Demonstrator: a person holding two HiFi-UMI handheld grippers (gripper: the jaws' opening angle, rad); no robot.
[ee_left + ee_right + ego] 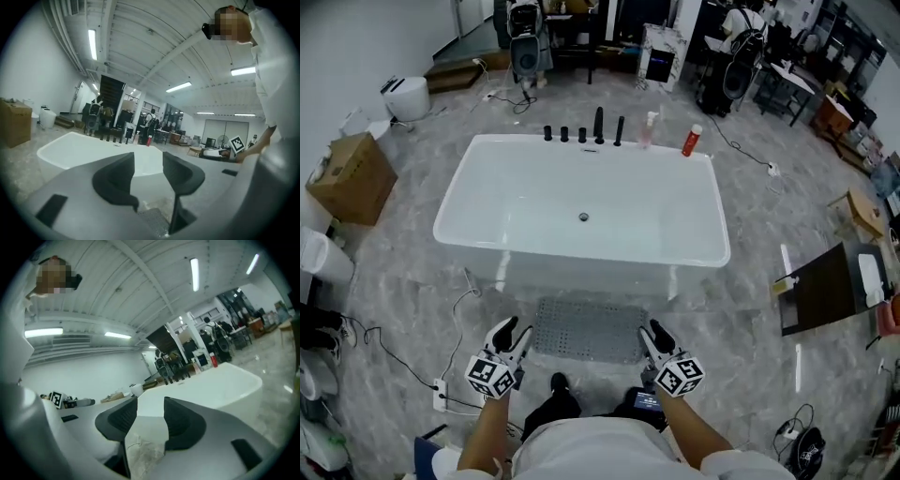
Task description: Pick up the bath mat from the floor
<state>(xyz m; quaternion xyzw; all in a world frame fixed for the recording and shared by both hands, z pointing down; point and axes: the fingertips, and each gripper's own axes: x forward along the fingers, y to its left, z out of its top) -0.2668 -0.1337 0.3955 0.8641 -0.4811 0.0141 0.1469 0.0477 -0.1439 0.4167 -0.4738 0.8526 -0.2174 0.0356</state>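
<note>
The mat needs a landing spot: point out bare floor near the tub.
Bare floor lies between the grey perforated bath mat and the dark flat board at right. Left of the mat, a white corded power strip crowds it.

The person's torso (581,452) and forearms were cut off by the picture's edge at 6 o'clock in the head view. Part of the bath mat (589,328), along its 4 o'clock edge, lay behind the right hand-held gripper (657,334). The left gripper view showed only a sliver of it. The label on the red bottle (691,141), at 1 o'clock on the bathtub (581,253), was too small to read.
</note>
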